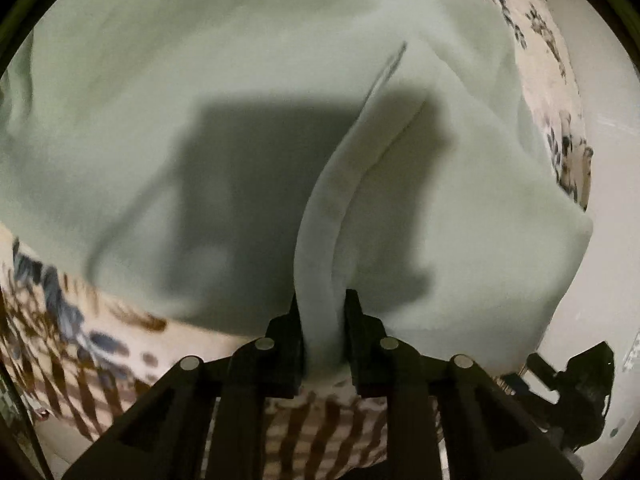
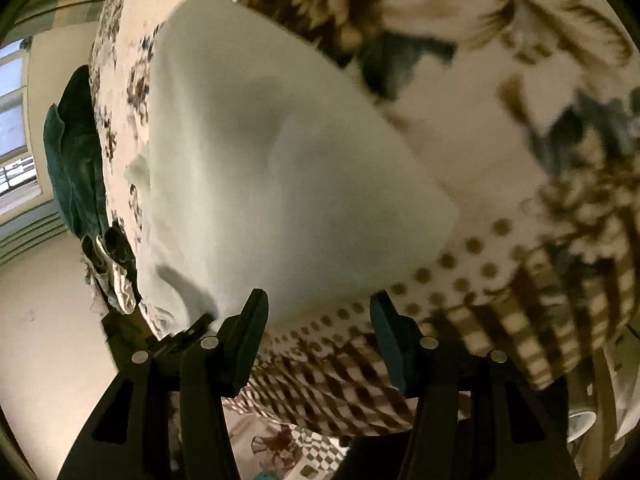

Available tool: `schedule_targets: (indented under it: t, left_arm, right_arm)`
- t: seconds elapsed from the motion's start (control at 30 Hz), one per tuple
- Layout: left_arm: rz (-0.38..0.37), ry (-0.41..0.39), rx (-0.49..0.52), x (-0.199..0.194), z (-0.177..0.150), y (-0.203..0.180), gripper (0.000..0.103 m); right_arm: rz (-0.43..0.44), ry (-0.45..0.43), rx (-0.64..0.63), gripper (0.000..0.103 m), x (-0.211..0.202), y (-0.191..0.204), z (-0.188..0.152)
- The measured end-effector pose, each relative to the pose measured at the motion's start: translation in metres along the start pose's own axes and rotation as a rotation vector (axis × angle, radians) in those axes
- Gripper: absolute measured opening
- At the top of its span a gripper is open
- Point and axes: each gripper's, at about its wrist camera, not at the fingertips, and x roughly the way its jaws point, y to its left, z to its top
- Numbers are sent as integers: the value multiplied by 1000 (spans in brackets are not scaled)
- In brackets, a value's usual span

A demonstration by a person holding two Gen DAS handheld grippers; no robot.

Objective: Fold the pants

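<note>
While my left gripper (image 1: 323, 320) sits at the bottom centre of its frame, its two black fingers are pinched narrowly on a thick rolled fold of the pale green pants (image 1: 248, 92), which rises from between them and curves toward the upper right. The rest of that garment fills most of the left wrist view, spread over the floral bedspread (image 1: 60, 320), whose blue and brown print shows at the lower left and along the upper right edge. A blocky shadow lies on the cloth at the middle of the frame. At the lower right I see a dark piece of equipment (image 1: 576, 376) against a pale floor, too blurred to name.

In the right wrist view my right gripper (image 2: 318, 312) stands with its jaws wide apart and nothing between them. The pants (image 2: 280, 184) lie as a pale mass from the upper left to the centre of the frame, their near edge just above the left finger. Beneath the fingers I see the dotted and checked border of the bedspread (image 2: 500, 80). A dark green cloth (image 2: 74, 160) hangs at the left edge, beside a window (image 2: 14, 120).
</note>
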Motion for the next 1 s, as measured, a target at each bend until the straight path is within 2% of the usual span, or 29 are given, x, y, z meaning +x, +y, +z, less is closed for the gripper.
schedule_targets:
  t: [0.03, 0.13, 0.17, 0.27, 0.37, 0.47, 0.57, 0.67, 0.7, 0.77, 0.8, 0.87, 0.9, 1.0]
  left_arm:
    - [7, -10, 5, -2, 1, -1, 20]
    - [7, -30, 10, -8, -3, 2, 26]
    - [6, -30, 5, -10, -3, 3, 28]
    - [34, -70, -19, -33, -13, 3, 31]
    - [16, -163, -15, -63, -16, 1, 33]
    - [-27, -220, -4, -76, 3, -7, 44]
    - [-67, -206, 2, -56, 38, -14, 49]
    - [-126, -128, -4, -20, 75, -18, 49]
    - [-126, -132, 13, -12, 80, -25, 46]
    - [-115, -171, 103, -10, 84, -37, 25]
    - [-77, -184, 145, -8, 85, -43, 24]
    - [-70, -193, 139, -4, 91, -42, 25]
    - [-87, -182, 110, 0, 95, -36, 27]
    - [-156, -165, 39, 5, 101, -23, 29]
  right_arm:
    - [3, 2, 0, 56, 4, 0, 0]
    - [-125, -39, 6, 56, 18, -4, 3]
    - [-140, -34, 23, 56, 23, -7, 4]
    - [-89, 23, 72, 56, 23, -15, 0]
    - [-154, 21, -26, 56, 3, 7, -7]
    - [-193, -42, -172, 58, -22, 42, -12]
    - [-202, -83, -282, 60, -31, 76, -2]
    - [-191, -109, -312, 60, -29, 98, 22]
    - [-190, -119, -314, 60, -29, 104, 32]
    - [-204, -139, -325, 60, -22, 110, 47]
    - [-229, -159, -339, 60, -19, 110, 55]
    - [-261, -172, -338, 60, -14, 100, 70]
    - [-263, -170, -325, 56, -8, 93, 76]
    - [-296, -145, -267, 28, 9, 73, 94]
